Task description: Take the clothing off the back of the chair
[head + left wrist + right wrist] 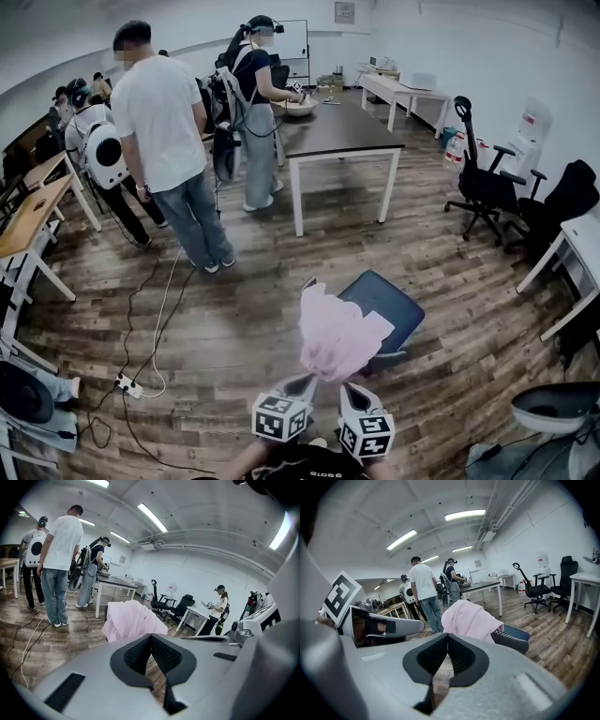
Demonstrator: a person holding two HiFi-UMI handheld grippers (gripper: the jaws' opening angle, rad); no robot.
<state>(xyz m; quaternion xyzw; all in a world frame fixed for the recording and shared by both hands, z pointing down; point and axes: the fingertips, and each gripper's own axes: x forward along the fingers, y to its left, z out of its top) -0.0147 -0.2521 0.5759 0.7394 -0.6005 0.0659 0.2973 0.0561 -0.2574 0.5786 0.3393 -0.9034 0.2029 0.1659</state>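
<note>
A pale pink garment (339, 336) hangs over the back of a dark blue chair (386, 301) just ahead of me. It also shows as the pink garment (131, 619) in the left gripper view and the pink garment (471, 618) in the right gripper view. My left gripper (302, 382) and right gripper (349, 388) sit side by side just short of the cloth, not touching it. Both are shut with nothing between their jaws, as the left gripper (151, 637) and the right gripper (447, 636) show in their own views.
A person in a white shirt (164, 131) stands on the wood floor to the left, another (255, 103) at a dark table (342, 131). Cables and a power strip (129, 384) lie at the left. Black office chairs (483, 183) stand at the right by white desks (581, 244).
</note>
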